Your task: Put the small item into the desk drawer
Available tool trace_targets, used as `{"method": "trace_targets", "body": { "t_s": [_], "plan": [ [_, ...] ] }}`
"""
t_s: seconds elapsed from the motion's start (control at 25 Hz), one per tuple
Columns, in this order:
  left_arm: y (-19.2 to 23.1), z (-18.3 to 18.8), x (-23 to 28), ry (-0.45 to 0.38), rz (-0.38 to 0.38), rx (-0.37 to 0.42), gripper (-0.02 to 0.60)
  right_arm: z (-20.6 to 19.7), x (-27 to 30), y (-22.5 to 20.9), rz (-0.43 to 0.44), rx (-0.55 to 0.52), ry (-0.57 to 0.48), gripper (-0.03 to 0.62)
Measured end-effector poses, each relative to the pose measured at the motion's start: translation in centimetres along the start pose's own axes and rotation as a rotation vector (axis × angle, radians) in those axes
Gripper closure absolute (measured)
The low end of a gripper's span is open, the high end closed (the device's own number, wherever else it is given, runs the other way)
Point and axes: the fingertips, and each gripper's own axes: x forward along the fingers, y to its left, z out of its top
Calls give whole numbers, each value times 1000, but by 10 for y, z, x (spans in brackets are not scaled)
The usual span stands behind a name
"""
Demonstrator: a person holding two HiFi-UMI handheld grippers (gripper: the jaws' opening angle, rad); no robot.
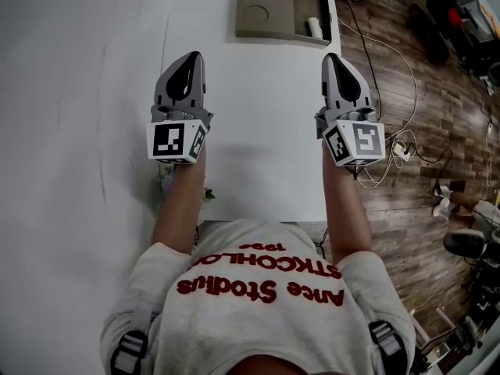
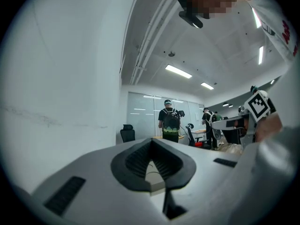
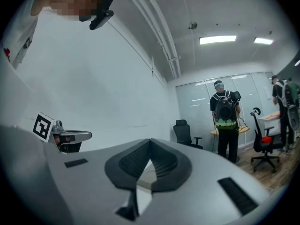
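Both clenched, holding nothing: left gripper (image 1: 191, 55), right gripper (image 1: 333, 56). Ahead of right gripper, perhaps the small item (image 1: 314, 26) in the drawer (image 1: 305, 6). Could knock it away, reaching in closed.

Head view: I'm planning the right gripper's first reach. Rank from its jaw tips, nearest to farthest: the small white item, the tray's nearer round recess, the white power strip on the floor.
1. Small white item: just ahead of the right gripper, in the right compartment of the tray.
2. Round recess: farther left in the tray.
3. Power strip: down on the floor, to the right.
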Motion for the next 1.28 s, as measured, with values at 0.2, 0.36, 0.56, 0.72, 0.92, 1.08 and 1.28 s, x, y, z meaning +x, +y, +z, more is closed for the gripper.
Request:
{"method": "trace_targets", "body": {
  "t_s": [0.2, 0.36, 0.56, 0.72, 0.92, 1.08, 1.28],
  "plan": [
    [3, 16, -33, -15, 13, -14, 575, 19, -26, 19, -2, -1, -32, 589],
    [0, 26, -50, -22, 19, -26, 575, 32, -42, 28, -1, -6, -58, 589],
    [-10, 34, -65, -26, 4, -13, 575, 40, -56, 36, 10, -32, -67, 589],
    [-17, 37, -72, -30, 0, -10, 575, 44, -64, 39, 17, -36, -79, 589],
    [-20, 38, -76, -29, 0, -16, 575, 51, -68, 44, 28, -37, -89, 589],
    [-20, 38, -75, -32, 1, -16, 575, 51, -70, 43, 18, -22, -91, 589],
    [-23, 36, -77, -31, 4, -25, 575, 49, -73, 43, 11, -10, -89, 589]
  ]
}}
